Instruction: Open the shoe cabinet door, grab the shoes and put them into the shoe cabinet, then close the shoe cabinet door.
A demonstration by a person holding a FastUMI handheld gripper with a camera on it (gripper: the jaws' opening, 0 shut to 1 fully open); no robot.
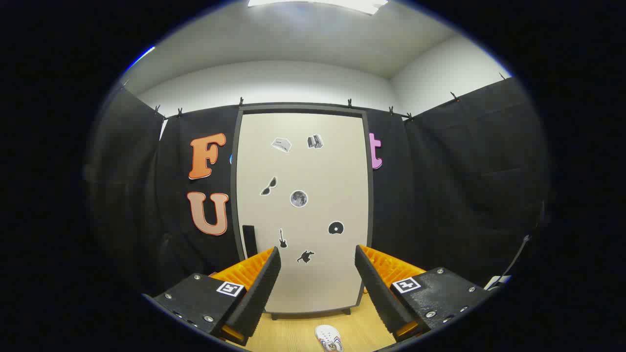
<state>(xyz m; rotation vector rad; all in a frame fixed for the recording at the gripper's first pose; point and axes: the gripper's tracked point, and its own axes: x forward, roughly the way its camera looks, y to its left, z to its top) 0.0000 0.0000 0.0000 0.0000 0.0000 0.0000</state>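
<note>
Still at the first step, jaws of the gripper (318, 256) spread and empty before the closed shoe cabinet door (303, 210) (dark handle (249, 240) at its left edge), shoe (329, 338) on floor (288, 335) below, next needing a reach to that handle.

One view: a fisheye camera mounted on the gripper (318, 254), looking forward along its two fingers, which stood apart with nothing between them. It faced the closed door (303, 210) of the shoe cabinet squarely, from some way back, so the whole door was taken in. It sat low above the wooden floor (288, 335), tilted slightly upward, taking in ceiling above and a shoe (329, 337) on the floor just below the fingers.
</note>
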